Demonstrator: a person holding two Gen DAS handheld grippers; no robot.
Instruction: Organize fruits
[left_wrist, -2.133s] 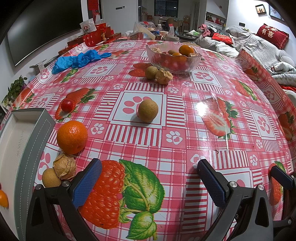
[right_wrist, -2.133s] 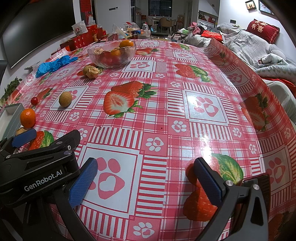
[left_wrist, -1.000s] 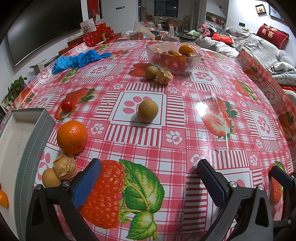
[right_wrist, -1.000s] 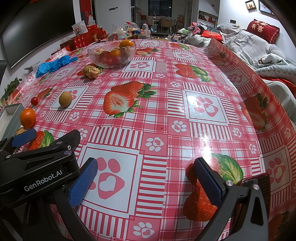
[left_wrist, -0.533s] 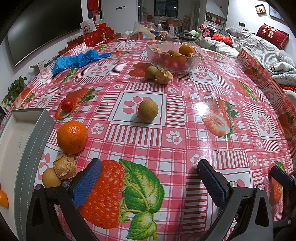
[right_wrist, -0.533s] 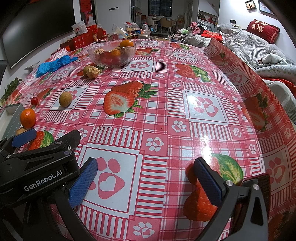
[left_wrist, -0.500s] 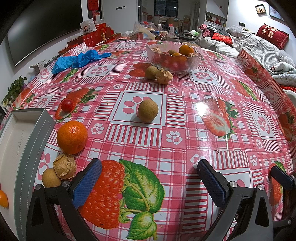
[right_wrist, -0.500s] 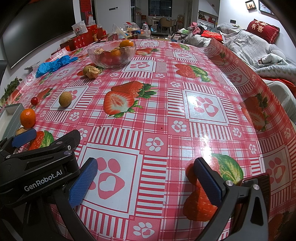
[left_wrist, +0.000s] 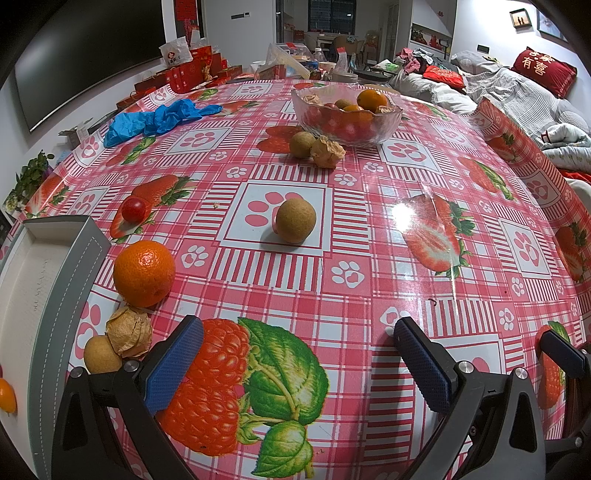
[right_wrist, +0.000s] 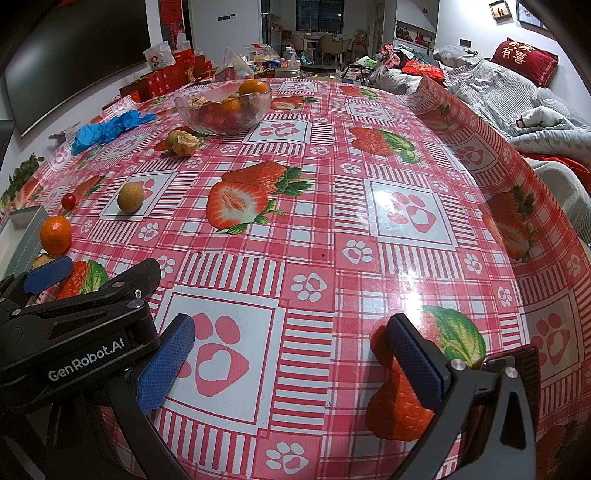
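Left tool (left_wrist: 298, 354) low over the surface (left_wrist: 369, 258), blue-padded fingers (left_wrist: 173, 365) spread wide and holding nothing, right tool (right_wrist: 290, 354) just beside it, likewise spread wide, nothing held

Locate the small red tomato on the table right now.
Left wrist view: the small red tomato sits left of centre on a printed strawberry, just beyond the grey tray corner, with the orange nearer the camera.
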